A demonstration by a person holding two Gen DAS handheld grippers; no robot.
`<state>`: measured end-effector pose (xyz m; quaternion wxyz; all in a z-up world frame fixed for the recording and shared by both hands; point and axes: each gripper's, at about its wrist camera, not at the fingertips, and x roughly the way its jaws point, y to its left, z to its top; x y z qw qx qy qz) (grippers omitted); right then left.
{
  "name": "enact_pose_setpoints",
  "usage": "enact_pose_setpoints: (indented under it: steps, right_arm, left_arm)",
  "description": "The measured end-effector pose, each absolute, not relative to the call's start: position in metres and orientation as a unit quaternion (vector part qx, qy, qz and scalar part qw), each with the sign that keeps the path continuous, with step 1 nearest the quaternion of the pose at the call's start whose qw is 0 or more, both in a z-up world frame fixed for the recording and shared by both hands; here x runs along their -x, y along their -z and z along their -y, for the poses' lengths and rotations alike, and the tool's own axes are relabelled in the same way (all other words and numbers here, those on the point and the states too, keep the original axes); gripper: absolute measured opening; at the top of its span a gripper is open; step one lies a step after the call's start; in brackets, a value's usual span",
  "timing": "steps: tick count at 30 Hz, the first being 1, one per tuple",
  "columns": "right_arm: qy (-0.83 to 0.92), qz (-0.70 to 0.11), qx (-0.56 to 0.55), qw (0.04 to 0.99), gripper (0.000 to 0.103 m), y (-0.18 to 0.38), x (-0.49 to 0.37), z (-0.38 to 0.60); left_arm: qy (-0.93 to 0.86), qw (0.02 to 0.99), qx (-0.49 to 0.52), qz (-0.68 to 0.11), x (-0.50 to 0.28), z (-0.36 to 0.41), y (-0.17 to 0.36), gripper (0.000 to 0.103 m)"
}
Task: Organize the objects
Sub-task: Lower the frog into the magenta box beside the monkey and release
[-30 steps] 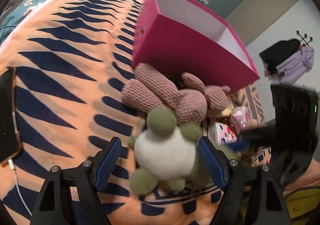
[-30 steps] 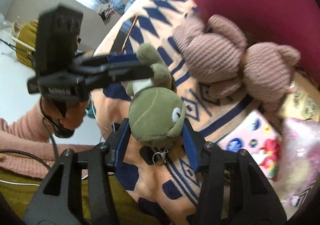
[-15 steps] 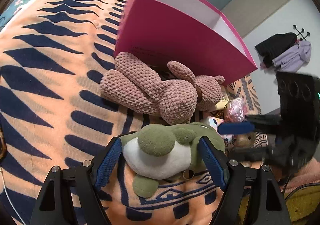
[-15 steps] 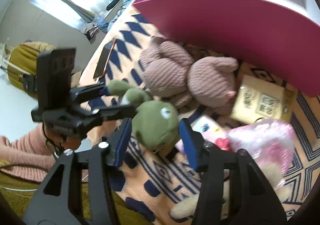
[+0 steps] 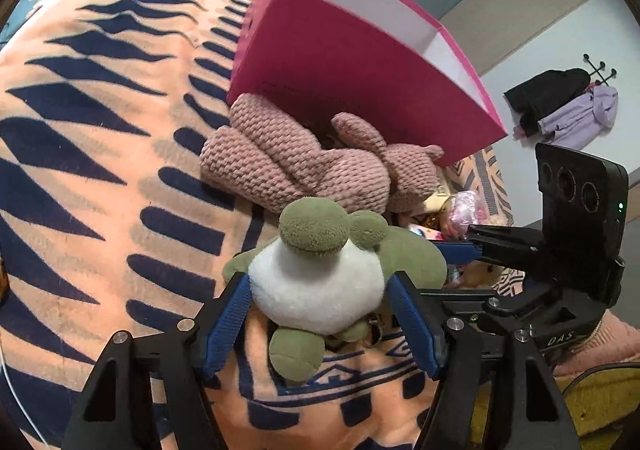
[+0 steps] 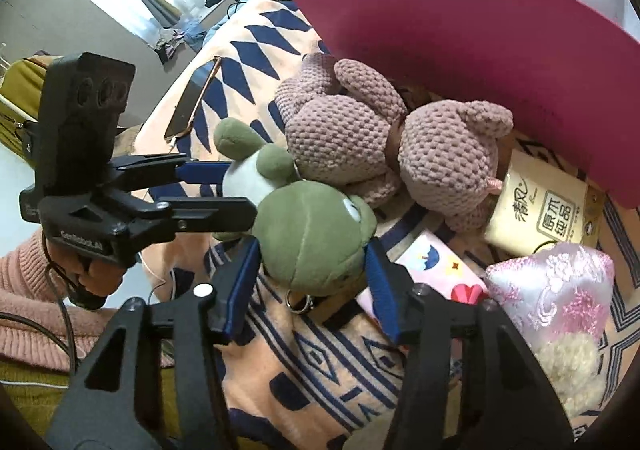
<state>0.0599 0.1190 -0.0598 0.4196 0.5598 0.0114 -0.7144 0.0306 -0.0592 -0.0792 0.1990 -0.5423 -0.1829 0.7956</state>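
On the left, the orange and navy blanket (image 5: 100, 177) covered the bed, and a phone (image 6: 192, 101) lay on it at the far left. The left gripper (image 5: 320, 314) had its jaws closing around the white belly of the green frog plush (image 5: 320, 274), the pads touching both sides. The frog lay on the blanket, near the person, just in front of the brown knitted bear (image 5: 304, 165). The right gripper (image 6: 312, 262) was closing its jaws on the frog's green head, with the pads pressed on it. Behind the bear stood the pink box (image 5: 360, 81), open at the top. On the right lay a tissue pack (image 6: 544, 209), a pink card (image 6: 436, 270) and a pink satin pouch (image 6: 556, 294). To do this step well, I think one gripper should take a firm hold on the soft body before the other lets go, and then lift the frog high over the bear and the box wall.
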Motion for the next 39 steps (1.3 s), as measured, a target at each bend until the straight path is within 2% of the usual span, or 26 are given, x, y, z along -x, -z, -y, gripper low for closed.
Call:
enact_pose_setpoints:
  steps: [13,23,32,39]
  right_arm:
    - [0.744,-0.017,-0.506,0.435,0.055,-0.010,-0.049,-0.133]
    - [0.783,-0.011,-0.439,0.441,0.054,-0.076,-0.003,-0.145]
    - [0.797,-0.014,-0.422,0.432,0.054,-0.090,0.064,-0.144]
    - [0.788,-0.027,-0.445,0.424,0.054,-0.063,0.105,-0.133]
  left_arm:
    - [-0.839,0.231,0.474,0.138,-0.021,0.043,-0.002,0.072]
    - [-0.876,0.238,0.410,0.093,0.045,0.025,-0.065,0.072]
    - [-0.884,0.209,0.409,0.085,0.111,0.026,-0.073,0.072]
    - [-0.871,0.190,0.445,0.089,0.143,0.024,-0.039,0.070]
